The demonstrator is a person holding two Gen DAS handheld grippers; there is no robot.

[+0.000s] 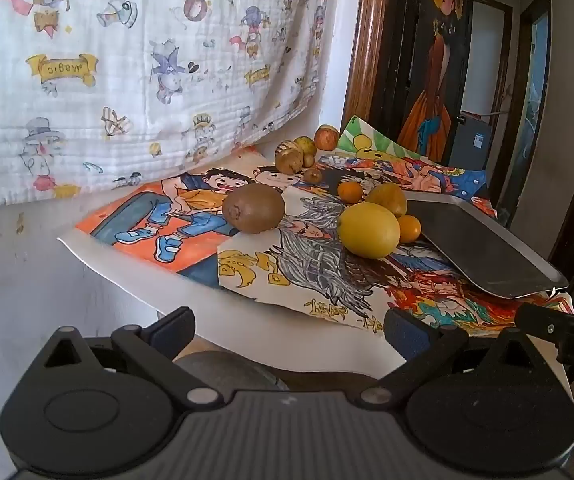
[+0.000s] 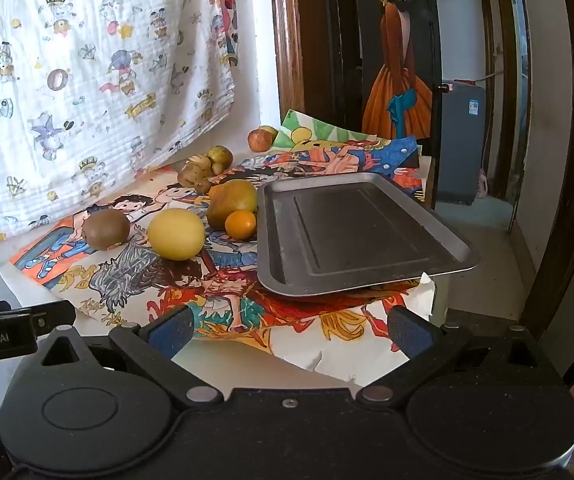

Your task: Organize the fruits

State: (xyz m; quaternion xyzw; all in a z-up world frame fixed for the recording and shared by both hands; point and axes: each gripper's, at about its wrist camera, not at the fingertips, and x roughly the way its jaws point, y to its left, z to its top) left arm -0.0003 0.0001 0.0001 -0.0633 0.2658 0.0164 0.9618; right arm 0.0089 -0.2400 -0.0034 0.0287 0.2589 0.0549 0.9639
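Note:
Fruit lies loose on a table covered with cartoon posters point(image 2: 223, 304). A brown kiwi point(image 1: 253, 208) point(image 2: 106, 229) sits left of a yellow lemon point(image 1: 368, 230) point(image 2: 176, 234). Behind the lemon are a yellow-green pear point(image 2: 231, 202) point(image 1: 387, 198) and small oranges point(image 2: 240, 224) point(image 1: 408, 229) point(image 1: 350, 192). Further back lie a knobbly brown fruit point(image 1: 288, 157) point(image 2: 191, 172) and a reddish apple point(image 1: 326, 138) point(image 2: 258, 140). A dark baking tray point(image 2: 271, 240) point(image 1: 543, 272) rests bare at the right. My left gripper point(image 1: 289, 330) and right gripper point(image 2: 289, 330) are open, short of the table edge, holding nothing.
A cartoon-print white cloth point(image 1: 127, 80) point(image 2: 87, 80) hangs behind the table on the left. A wooden door frame point(image 2: 287, 40) and a painted door panel point(image 2: 399, 60) stand at the back right, with a hallway beyond. The tray overhangs the table's right edge.

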